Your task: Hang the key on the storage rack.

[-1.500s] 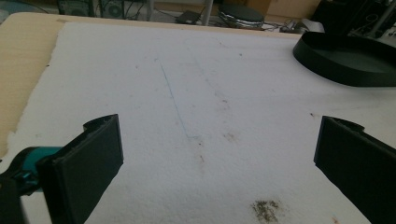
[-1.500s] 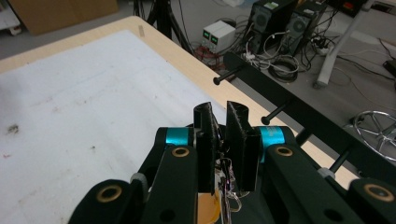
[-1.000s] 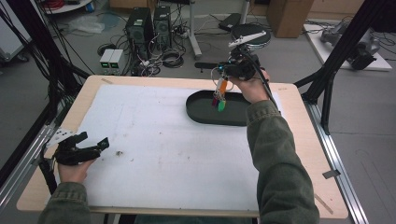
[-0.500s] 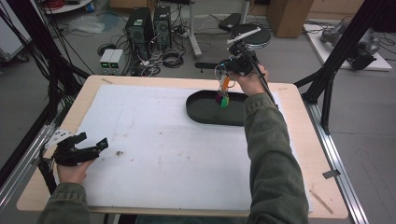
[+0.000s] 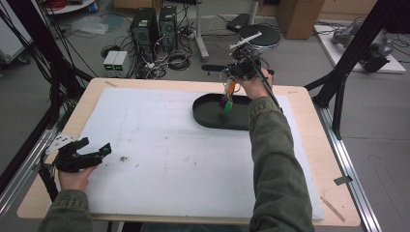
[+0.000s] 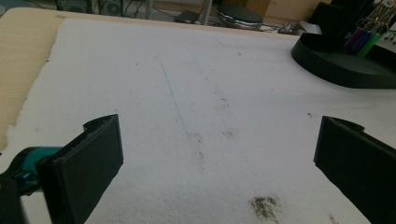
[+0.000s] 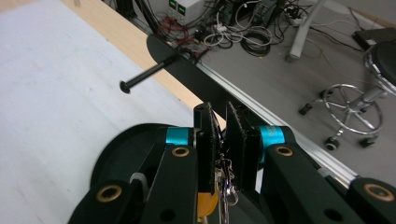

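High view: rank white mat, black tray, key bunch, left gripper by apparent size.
1. white mat
2. black tray
3. left gripper, though it sits nearer the camera, so its lead is unsure
4. key bunch, hanging from the right gripper over the tray

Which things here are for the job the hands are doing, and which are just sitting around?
In the job:
- right gripper, shut on the bunch of keys
- bunch of keys with coloured tags, hanging over the tray
- black oval tray

Just around:
- left gripper, open, resting on the white mat
- stool on the floor
- computer boxes and cables
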`<state>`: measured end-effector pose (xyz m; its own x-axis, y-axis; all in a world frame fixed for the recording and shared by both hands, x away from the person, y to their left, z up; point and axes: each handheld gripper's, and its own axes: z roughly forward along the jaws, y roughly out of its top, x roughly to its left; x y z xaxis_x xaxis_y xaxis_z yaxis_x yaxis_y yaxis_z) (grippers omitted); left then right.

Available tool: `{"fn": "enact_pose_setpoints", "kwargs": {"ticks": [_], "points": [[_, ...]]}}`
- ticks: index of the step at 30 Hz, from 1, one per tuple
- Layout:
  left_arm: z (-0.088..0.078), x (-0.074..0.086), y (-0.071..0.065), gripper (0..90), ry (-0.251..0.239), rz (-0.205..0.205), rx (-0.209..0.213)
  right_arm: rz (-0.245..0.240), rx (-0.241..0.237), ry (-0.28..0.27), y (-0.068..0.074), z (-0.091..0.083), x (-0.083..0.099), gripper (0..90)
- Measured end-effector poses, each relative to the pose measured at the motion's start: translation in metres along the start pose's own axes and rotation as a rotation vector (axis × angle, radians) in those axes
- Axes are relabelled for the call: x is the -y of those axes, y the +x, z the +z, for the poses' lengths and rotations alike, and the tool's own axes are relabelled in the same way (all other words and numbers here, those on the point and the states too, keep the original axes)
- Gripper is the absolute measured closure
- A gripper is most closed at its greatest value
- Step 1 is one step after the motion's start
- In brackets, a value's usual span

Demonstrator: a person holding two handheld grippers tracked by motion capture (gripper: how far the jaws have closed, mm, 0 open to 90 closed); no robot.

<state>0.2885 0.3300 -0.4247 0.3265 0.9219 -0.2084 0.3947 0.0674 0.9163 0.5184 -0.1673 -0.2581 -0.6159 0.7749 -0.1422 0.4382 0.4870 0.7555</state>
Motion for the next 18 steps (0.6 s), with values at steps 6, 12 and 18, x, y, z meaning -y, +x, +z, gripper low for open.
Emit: {"fn": "enact_pose_setpoints", "kwargs": {"ticks": [6,12,18], "points": [[0.0,0.0,0.0,1.7,0.0,-0.004,0.01,0.012,0.021,0.016,-0.002,0.002,0.002,81.6],[0.0,0.0,0.0,1.8,-0.002,-0.006,0.01,0.086,-0.001,-0.004,-0.008,0.0,0.008,71.8],[0.001,0.0,0.0,1.7,-0.003,-0.007,0.014,0.133,-0.033,-0.037,-0.01,-0.009,0.01,44.6]]}}
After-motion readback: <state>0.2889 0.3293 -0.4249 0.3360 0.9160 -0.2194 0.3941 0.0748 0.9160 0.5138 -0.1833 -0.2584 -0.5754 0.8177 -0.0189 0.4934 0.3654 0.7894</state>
